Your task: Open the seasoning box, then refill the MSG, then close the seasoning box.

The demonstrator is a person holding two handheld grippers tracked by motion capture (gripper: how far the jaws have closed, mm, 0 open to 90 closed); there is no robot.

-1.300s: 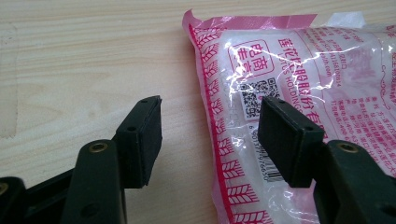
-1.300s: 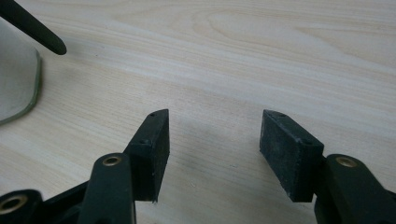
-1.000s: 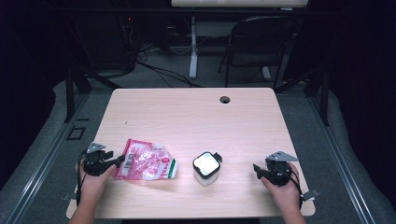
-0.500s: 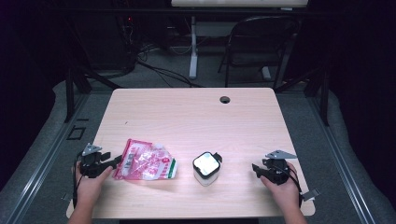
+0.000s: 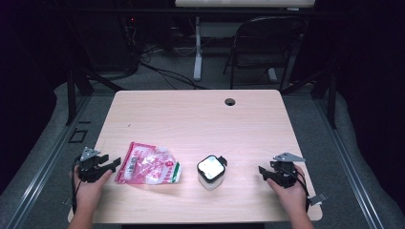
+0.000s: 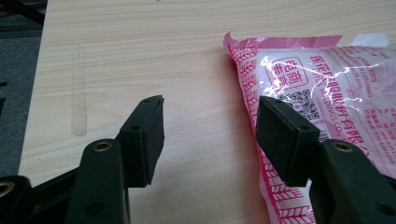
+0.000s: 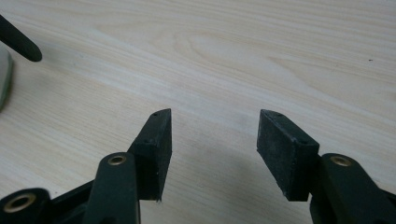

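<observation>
A pink and clear plastic bag [image 5: 148, 164] with red print lies flat on the near left of the wooden table [image 5: 191, 119]. My left gripper [image 5: 113, 166] is open just left of it and low over the wood. In the left gripper view [image 6: 210, 126] one jaw hangs over the edge of the bag [image 6: 327, 84], and only bare wood lies between the pads. A small clear container [image 5: 211, 171] with a white lid stands near the middle front. My right gripper [image 5: 261, 171] is open to the right of it. Its jaws [image 7: 214, 135] have just been opening, with nothing between them.
The container's pale edge [image 7: 3, 79] and a black part beside it [image 7: 18, 44] show at the left of the right gripper view. A cable hole [image 5: 230, 101] sits near the table's far edge. A chair [image 5: 267, 43] and cables stand beyond the table.
My left gripper has drawn back slightly toward the table's near left corner, away from the bag. The right hand, the bag and the container have stayed where they were.
</observation>
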